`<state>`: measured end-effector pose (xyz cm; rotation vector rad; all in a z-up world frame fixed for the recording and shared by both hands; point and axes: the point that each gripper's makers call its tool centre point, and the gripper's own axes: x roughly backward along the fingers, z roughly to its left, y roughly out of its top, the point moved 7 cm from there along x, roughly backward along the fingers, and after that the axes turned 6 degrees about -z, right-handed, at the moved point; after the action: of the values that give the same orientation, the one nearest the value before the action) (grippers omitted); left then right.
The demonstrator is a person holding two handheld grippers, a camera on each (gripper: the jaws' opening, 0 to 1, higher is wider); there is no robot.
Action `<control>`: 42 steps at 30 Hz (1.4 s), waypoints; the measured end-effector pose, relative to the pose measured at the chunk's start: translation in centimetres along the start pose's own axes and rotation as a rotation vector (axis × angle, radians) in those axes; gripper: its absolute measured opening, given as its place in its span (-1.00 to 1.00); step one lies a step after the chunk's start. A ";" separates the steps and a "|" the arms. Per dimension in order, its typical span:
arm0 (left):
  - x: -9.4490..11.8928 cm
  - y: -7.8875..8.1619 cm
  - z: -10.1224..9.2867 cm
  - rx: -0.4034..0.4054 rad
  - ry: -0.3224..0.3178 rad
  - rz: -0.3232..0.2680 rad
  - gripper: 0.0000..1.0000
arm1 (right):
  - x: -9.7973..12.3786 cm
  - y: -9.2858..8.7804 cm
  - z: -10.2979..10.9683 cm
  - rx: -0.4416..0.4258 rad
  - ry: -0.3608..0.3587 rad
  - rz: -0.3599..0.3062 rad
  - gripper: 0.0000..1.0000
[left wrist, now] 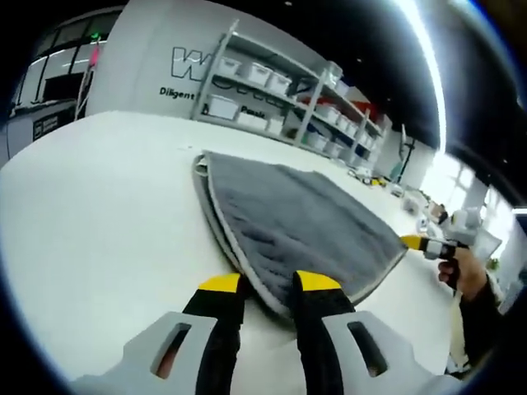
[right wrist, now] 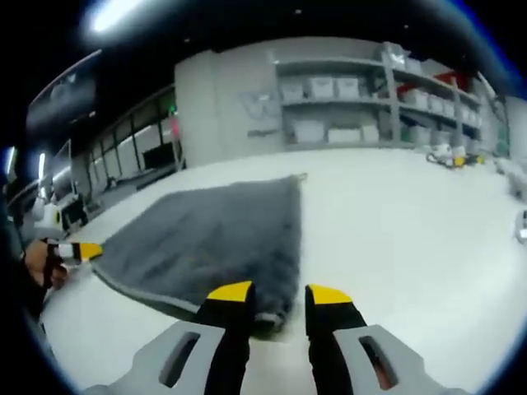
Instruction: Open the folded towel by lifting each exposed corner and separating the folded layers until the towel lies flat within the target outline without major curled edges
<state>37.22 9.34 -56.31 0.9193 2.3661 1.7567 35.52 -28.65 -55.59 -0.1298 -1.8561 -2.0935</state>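
Observation:
A grey towel (left wrist: 296, 218) lies folded on the white table (left wrist: 99, 206), with a lighter hem along its edges. My left gripper (left wrist: 269, 284) stands open at the towel's near corner, which reaches in between its yellow-tipped jaws. At the right of the left gripper view, the right gripper (left wrist: 422, 243) sits at the towel's far corner, held by a hand (left wrist: 468, 273). In the right gripper view the towel (right wrist: 206, 239) spreads to the left. My right gripper (right wrist: 279, 293) is open over its near corner. The left gripper (right wrist: 82, 250) shows at the far left corner.
Metal shelves with white bins (left wrist: 272, 82) stand behind the table against a grey wall, and appear in the right gripper view as shelves (right wrist: 346, 90). Small objects (left wrist: 370, 174) lie at the table's far end. Bare tabletop (right wrist: 412, 222) stretches beside the towel.

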 end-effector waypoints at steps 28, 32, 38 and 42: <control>0.4 -0.2 0.5 -0.002 -0.032 -0.017 -0.87 | -0.1 -1.1 0.6 -0.005 0.011 0.008 -0.85; 0.4 -0.3 0.5 -0.001 -0.032 -0.017 -0.87 | 0.0 -0.5 0.3 0.019 -0.005 0.012 -0.56; 0.5 -0.3 0.5 0.008 -0.040 -0.020 -0.87 | 0.3 3.7 0.9 0.048 0.029 -0.014 -0.55; 0.4 -0.2 0.4 0.008 -0.046 -0.021 -0.86 | -0.4 7.5 2.0 0.128 0.061 -0.036 -0.50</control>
<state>36.92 9.89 -56.53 0.9222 2.3482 1.7010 37.94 -27.25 -48.28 -0.0006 -1.9632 -1.9717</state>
